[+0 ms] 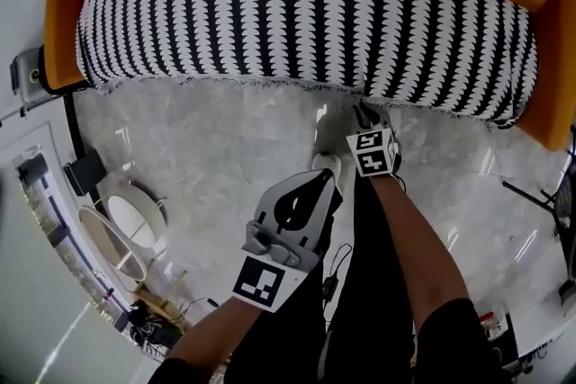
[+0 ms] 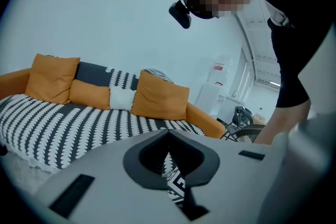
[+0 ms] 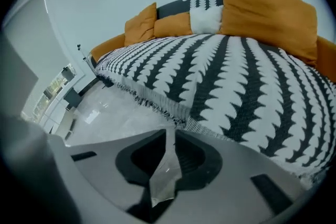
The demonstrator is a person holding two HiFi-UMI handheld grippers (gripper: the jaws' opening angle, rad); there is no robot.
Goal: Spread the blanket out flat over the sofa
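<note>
Blanket (image 1: 306,4) covers sofa (image 1: 58,31) seat, long axis L–R, hem over front edge. R tongs (image 3: 171,132) pressed together at hem; fringe nip unclear. L tongs (image 2: 168,134) pressed together, empty, farther back. R hand nearer.

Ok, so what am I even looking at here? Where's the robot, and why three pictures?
There is no robot. A person holds a hand tool with a two-jaw claw in each hand. One picture comes from a camera on the person's head, looking down at their arms, the pale shiny floor and an orange sofa. The other two come from a camera riding on each claw, looking along its jaws. A black-and-white patterned blanket lies spread over the sofa seat, with orange cushions behind it. The left claw is closed and holds nothing, back from the sofa. The right claw is closed right at the blanket's fringed edge; whether it pinches the fringe I cannot tell.
</note>
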